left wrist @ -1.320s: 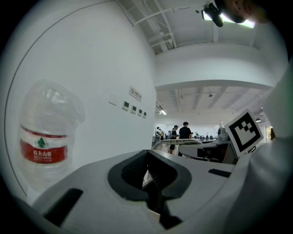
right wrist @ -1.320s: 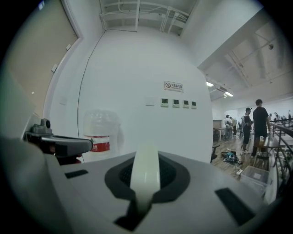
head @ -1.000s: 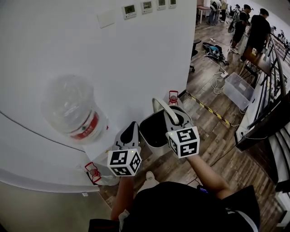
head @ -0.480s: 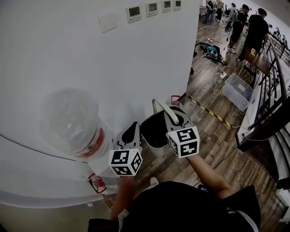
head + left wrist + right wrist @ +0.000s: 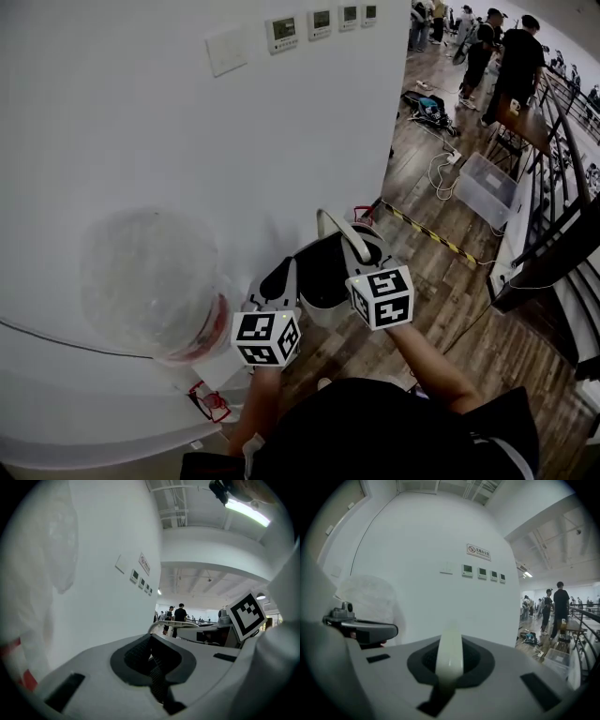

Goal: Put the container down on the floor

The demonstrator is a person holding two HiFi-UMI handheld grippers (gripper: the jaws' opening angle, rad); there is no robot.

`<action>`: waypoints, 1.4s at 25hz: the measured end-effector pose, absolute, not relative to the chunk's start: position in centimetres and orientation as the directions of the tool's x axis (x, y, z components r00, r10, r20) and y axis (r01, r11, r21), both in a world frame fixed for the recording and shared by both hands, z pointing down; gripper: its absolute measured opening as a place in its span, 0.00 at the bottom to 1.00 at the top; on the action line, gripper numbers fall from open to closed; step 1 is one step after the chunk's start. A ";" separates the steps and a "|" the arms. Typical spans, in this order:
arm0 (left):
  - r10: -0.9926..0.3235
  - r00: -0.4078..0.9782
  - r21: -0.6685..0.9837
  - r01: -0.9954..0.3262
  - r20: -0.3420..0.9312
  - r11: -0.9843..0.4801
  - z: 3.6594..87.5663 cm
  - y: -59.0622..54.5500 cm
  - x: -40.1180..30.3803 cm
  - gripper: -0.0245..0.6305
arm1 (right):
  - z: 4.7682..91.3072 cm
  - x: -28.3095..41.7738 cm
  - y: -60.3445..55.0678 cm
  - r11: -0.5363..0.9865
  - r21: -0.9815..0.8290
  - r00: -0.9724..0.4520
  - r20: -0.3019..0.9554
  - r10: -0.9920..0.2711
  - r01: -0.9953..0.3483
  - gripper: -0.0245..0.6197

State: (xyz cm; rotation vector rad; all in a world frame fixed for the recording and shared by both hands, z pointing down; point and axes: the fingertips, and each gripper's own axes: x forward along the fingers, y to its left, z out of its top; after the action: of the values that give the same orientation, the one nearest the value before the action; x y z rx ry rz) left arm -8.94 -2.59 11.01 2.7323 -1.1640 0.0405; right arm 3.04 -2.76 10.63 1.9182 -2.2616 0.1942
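right gripper point(image 5: 360, 251): jaws closed on the white bail handle point(image 5: 336, 228) of the container; in the right gripper view the handle point(image 5: 449, 654) runs upright through the pinch of the pads, and the right gripper point(image 5: 449, 670) points about level toward the wall.
container point(image 5: 323, 274): a white bin with a dark inside, hanging below and just ahead of the right gripper's jaws by its raised handle, over the wood floor point(image 5: 441, 281), close to the white wall point(image 5: 187, 141).
left gripper point(image 5: 279, 277): just beside the container's left rim, apart from the handle; in the left gripper view its dark pads meet with nothing between them, left gripper point(image 5: 152, 665).
spacing of the tools: the two grippers are side by side, the container between their tips; the right gripper's marker cube point(image 5: 247, 616) shows at the right of the left gripper view.
water jug point(image 5: 150, 281): large, clear, with a red label, to the left of the left gripper, near the wall.
wall panels point(image 5: 319, 21): a row of small displays high on the wall.
floor tape point(image 5: 427, 225): yellow and black strip, beyond the container.
clear tub point(image 5: 483, 187): on the floor, well apart from the container.
people point(image 5: 511, 56): standing far off at the top right.
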 end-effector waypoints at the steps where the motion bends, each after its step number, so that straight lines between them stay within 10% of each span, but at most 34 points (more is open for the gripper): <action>1: -0.711 0.697 0.149 -0.716 0.093 -0.682 11.1 -2.8 -9.1 0.06 | 10.7 2.9 -2.9 0.161 0.013 -0.154 0.213 -0.965 -0.987 0.09; 35: -0.778 0.603 0.244 -0.793 0.179 -0.558 16.4 -11.6 -6.9 0.06 | 16.5 3.6 -12.7 0.296 -0.028 -0.286 0.354 -0.890 -0.955 0.09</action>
State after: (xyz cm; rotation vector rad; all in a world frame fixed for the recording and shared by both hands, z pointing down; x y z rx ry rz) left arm -6.89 -11.59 16.39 2.5335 -1.2780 0.0726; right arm 3.64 -12.70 16.53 1.6828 -2.2956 0.3411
